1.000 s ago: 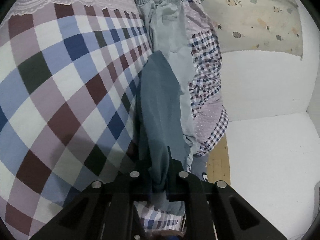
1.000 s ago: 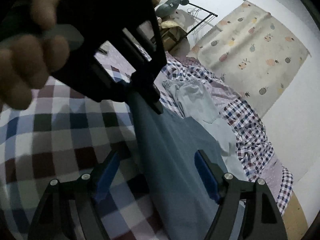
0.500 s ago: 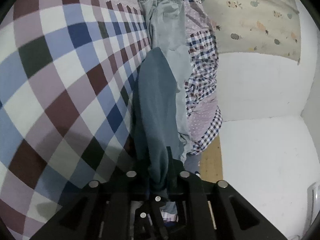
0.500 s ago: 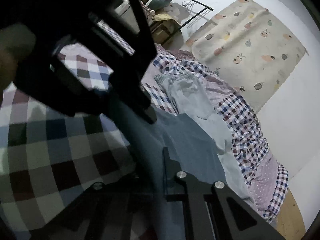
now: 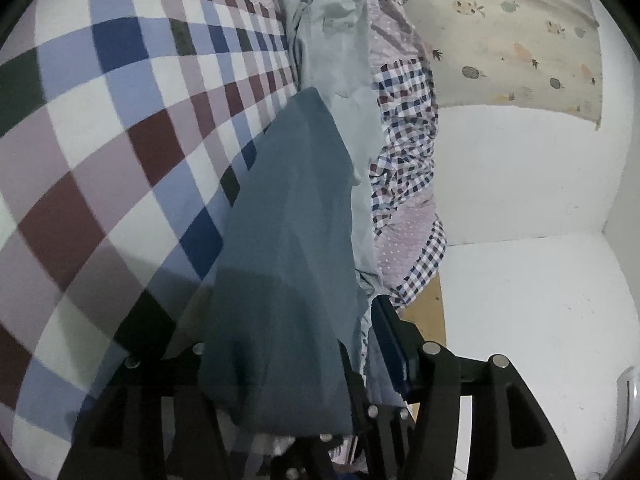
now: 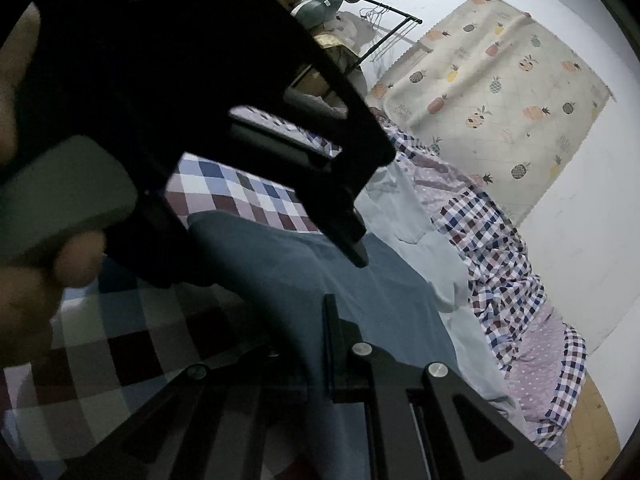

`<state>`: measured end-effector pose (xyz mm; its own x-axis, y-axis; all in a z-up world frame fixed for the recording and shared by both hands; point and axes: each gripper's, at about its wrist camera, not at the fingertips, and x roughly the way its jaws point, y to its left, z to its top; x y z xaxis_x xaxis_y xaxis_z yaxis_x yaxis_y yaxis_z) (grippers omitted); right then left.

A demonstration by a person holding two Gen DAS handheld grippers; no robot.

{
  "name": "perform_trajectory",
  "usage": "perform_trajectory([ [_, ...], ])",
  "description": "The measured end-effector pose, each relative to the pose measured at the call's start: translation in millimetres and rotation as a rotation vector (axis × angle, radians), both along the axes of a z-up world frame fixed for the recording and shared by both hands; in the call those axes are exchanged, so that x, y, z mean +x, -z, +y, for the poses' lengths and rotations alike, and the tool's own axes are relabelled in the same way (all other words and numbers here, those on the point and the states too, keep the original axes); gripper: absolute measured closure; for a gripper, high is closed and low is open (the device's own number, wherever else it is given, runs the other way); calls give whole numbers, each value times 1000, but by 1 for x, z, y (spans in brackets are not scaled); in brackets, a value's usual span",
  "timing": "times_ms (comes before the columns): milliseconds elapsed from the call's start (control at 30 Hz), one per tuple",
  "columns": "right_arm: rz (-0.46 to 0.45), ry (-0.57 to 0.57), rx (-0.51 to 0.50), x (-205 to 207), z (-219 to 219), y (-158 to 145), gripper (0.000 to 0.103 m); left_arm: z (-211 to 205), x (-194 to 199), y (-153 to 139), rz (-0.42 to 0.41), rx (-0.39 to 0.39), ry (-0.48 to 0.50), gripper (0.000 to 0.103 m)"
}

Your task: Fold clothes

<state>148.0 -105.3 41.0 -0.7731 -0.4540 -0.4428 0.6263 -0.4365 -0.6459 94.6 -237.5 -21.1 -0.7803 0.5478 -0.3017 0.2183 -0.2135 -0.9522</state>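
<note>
Changed: left claw (image 5: 288, 344) now spread, teal garment (image 5: 288, 232) released | checked bedspread (image 5: 100, 168): carries garment beside pale trousers (image 5: 340, 72) | right claw (image 6: 298, 356): clamped on garment edge | judgement: handover made, next fold ready.

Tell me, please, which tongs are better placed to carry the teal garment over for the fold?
Right: the right tongs are shut on the teal garment, while the left tongs stand open, gripping nothing.
</note>
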Motion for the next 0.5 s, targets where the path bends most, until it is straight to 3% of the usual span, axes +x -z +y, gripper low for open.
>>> perform_trajectory([
  [200,4,-13,-5,2,0,0,99,-3,-4,-1,13,-15,-16,47],
  [367,11,-17,-6,4,-1,1,99,-2,-5,12,-34,-1,-30,78],
  [500,23,-16,1,8,-3,3,99,-2,-4,11,-28,-3,-38,90],
])
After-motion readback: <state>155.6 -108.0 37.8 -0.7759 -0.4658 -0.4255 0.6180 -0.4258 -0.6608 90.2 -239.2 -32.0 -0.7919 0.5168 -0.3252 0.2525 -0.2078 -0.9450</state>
